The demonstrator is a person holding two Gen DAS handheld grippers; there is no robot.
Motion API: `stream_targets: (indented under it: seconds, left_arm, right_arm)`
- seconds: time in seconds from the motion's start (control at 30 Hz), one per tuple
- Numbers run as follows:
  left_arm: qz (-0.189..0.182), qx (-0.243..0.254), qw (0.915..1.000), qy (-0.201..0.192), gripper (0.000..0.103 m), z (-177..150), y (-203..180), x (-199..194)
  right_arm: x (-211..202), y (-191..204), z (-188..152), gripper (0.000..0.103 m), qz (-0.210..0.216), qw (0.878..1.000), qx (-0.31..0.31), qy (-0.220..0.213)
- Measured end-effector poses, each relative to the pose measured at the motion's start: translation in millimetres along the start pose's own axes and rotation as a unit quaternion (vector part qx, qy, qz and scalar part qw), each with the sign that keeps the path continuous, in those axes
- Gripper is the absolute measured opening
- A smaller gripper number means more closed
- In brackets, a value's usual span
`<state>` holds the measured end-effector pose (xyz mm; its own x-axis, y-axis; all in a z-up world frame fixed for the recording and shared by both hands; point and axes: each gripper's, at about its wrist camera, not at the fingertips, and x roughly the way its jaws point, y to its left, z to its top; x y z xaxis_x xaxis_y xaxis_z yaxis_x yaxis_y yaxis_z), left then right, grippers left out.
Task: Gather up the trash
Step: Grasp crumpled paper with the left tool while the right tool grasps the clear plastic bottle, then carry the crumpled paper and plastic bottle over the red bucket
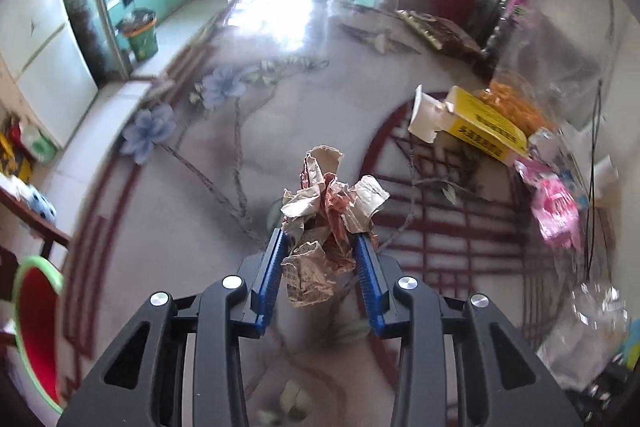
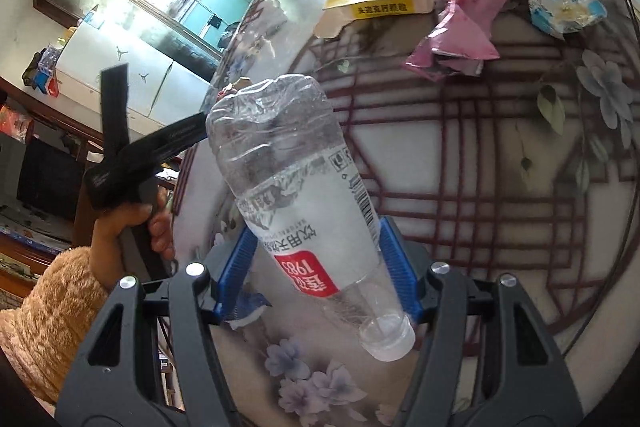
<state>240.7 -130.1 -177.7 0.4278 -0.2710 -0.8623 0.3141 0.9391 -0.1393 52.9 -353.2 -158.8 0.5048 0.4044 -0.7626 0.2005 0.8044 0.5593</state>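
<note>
Left gripper (image 1: 320, 247) clenches one paper wad (image 1: 328, 223), right gripper (image 2: 320, 247) grasps one plastic bottle (image 2: 300, 195); only the right view shows a hand (image 2: 132, 227).

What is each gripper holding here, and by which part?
Left gripper: a crumpled paper wad, pinched at its lower middle. Right gripper: an empty plastic bottle, gripped across its labelled body, cap end nearest the camera.
</note>
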Motion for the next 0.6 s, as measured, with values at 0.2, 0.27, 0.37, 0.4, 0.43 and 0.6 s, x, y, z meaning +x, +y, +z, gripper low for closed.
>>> stream_targets:
  seconds: [0.2,0.27,0.37,0.4,0.43,0.6]
  left_arm:
    - [-0.007,0.023,0.999,-0.038,0.033,-13.3,4.7,-46.9]
    - [-0.01,0.027,0.9986,-0.045,0.033,-20.1,6.0,-59.8]
    - [-0.014,0.027,0.9981,-0.054,0.033,-31.4,8.9,-78.4]
    - [-0.015,0.025,0.998,-0.056,0.033,-36.2,10.1,-83.6]
    - [-0.016,0.024,0.998,-0.057,0.033,-39.4,10.5,-85.7]
    - [-0.016,-0.002,0.9984,-0.054,0.033,-63.3,22.3,-94.4]
  right_arm:
    - [8.9,20.6,-3.0,0.061,0.005,1.0,-0.011,0.003]
    - [11.0,24.2,-3.4,0.061,0.007,1.0,-0.012,0.005]
    - [13.1,31.1,-4.3,0.061,0.008,1.0,-0.016,0.005]
    - [13.8,34.3,-5.5,0.061,0.01,1.0,-0.018,0.006]
    - [14.9,35.7,-5.6,0.061,0.01,1.0,-0.019,0.007]
    - [18.3,47.3,-13.4,0.061,0.012,1.0,-0.021,0.01]
